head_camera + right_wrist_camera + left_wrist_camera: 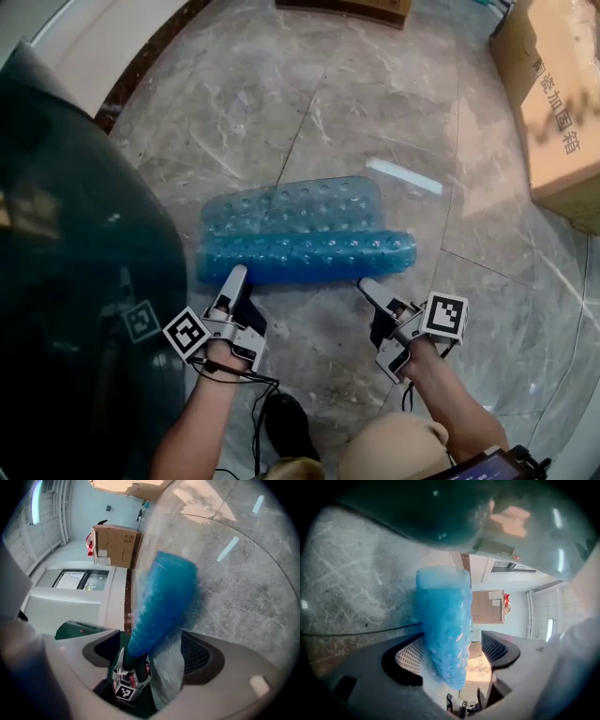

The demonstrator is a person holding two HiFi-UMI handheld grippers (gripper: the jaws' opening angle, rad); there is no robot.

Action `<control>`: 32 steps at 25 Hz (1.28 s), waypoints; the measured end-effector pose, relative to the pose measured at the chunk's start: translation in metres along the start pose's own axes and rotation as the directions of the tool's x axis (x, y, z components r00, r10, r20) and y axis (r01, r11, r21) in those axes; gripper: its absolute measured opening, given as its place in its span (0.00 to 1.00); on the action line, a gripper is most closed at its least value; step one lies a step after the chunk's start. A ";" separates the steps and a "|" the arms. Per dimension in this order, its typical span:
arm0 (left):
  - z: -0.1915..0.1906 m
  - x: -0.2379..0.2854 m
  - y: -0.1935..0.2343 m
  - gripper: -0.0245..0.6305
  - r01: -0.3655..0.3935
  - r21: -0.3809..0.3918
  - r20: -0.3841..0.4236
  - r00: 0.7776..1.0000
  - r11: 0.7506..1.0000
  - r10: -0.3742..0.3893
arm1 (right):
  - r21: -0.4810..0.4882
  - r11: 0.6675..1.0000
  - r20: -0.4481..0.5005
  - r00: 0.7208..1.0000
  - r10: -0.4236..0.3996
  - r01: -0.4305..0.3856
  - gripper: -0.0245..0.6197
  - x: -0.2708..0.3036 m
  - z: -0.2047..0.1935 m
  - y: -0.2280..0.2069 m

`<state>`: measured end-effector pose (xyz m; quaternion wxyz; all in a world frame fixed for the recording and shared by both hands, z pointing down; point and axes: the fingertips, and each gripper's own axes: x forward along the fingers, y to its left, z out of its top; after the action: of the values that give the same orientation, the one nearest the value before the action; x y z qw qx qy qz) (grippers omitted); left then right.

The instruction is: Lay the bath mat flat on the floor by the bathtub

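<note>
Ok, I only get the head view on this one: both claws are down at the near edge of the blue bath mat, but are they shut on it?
Observer: Not the left claw. In its own view the jaws stand apart, with the bath mat between them and a gap on one side.
Operator: And the right one?
Observer: The right claw is open too, and a bunched part of the mat runs between its jaws.
Operator: What lies beyond the mat?
Observer: A cardboard box stands against a pale wall, with something red beside it.
</note>
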<state>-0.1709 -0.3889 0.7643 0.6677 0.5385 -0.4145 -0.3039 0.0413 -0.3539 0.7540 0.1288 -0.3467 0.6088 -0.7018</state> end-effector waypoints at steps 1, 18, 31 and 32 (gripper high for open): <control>0.000 -0.002 0.000 0.61 0.005 0.000 -0.005 1.000 1.000 -0.005 | -0.047 0.999 -0.013 1.000 0.024 -0.025 0.64 0.001 -0.004 0.012; -0.046 -0.006 -0.077 0.04 0.064 0.524 -0.184 0.982 0.849 0.039 | -0.883 0.334 0.184 0.898 -0.400 0.330 0.05 0.060 0.082 0.043; -0.087 0.028 -0.035 0.04 -0.081 0.548 -0.241 0.938 0.832 0.250 | -0.955 0.220 0.063 0.858 -0.510 0.200 0.04 0.016 -0.005 0.005; -0.090 0.024 -0.029 0.04 -0.095 0.570 -0.237 0.932 0.816 0.273 | -0.957 0.222 0.050 0.861 -0.507 0.186 0.04 0.010 -0.012 0.003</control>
<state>-0.0792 -0.3747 0.7345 0.5674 0.7047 -0.4256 -0.0177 0.0251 -0.3517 0.7542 -0.3444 -0.3819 0.8165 -0.2625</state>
